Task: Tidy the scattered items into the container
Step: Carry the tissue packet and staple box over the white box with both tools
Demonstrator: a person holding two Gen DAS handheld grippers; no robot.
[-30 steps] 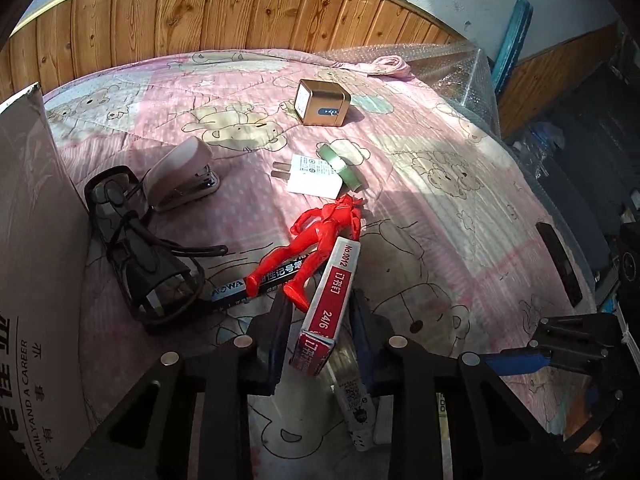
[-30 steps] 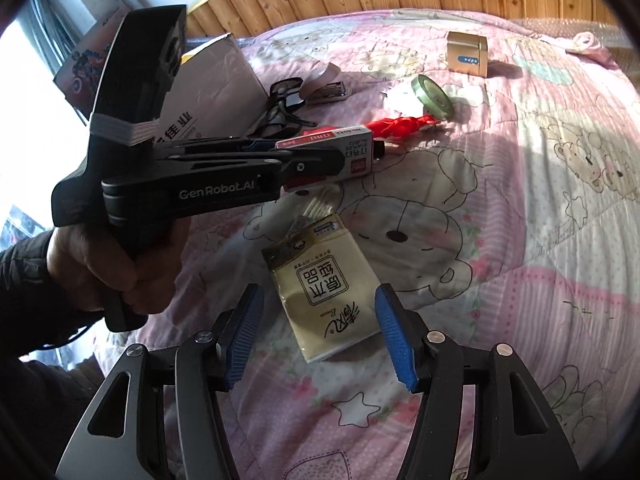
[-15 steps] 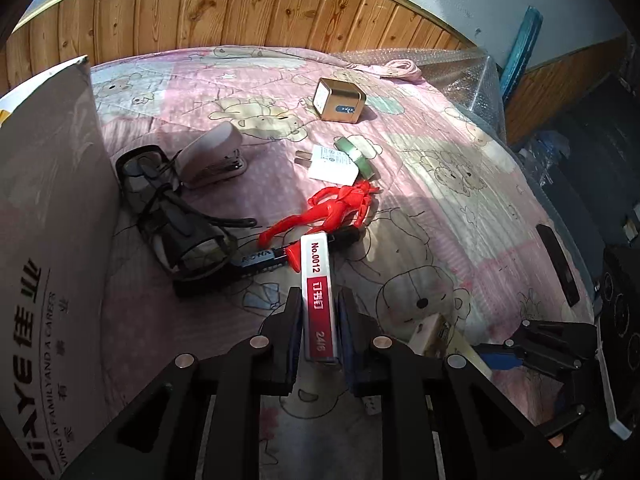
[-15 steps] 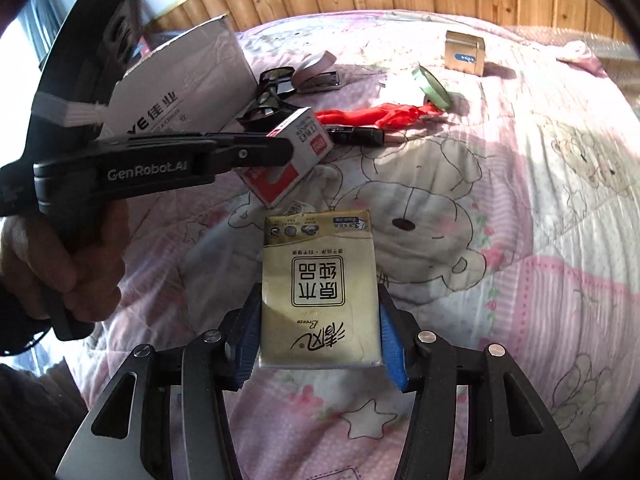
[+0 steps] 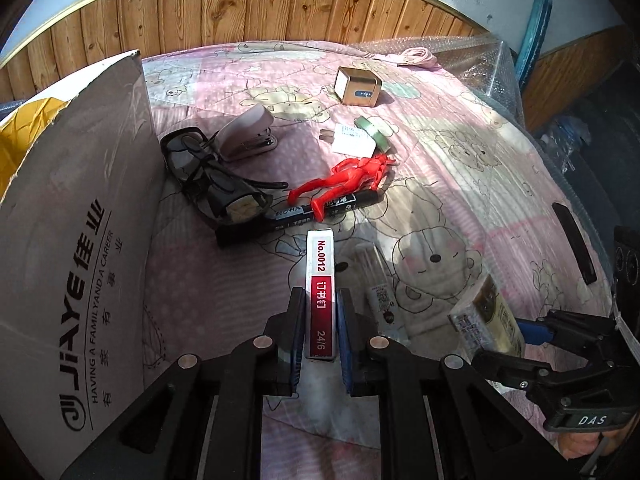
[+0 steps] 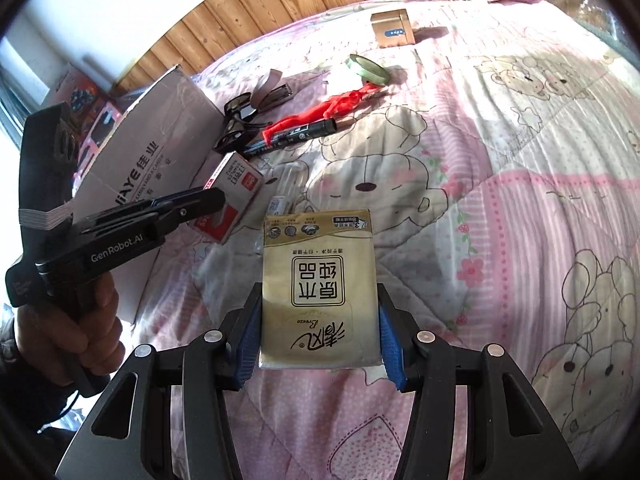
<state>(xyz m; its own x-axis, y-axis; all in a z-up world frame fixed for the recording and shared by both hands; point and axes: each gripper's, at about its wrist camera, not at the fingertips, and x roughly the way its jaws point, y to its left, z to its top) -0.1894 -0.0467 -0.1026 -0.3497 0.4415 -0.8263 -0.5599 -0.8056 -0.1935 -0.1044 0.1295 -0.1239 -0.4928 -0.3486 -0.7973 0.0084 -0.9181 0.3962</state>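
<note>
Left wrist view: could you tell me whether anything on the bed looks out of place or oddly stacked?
Yes: the red toy figure lies sprawled across the black marker, legs draped over its barrel, and the black glasses sit tangled against the stapler. Nothing looks spilled or broken.

Sunlit pink bedspread below wood-panelled wall.

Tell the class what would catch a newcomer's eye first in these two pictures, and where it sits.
Each gripper grips something: the left gripper clamps a red-and-white staple box, the right gripper a gold tissue pack, both lifted over the pink quilt. Next comes the red figure lying across a black marker mid-quilt. A cardboard box stands on the left.
</note>
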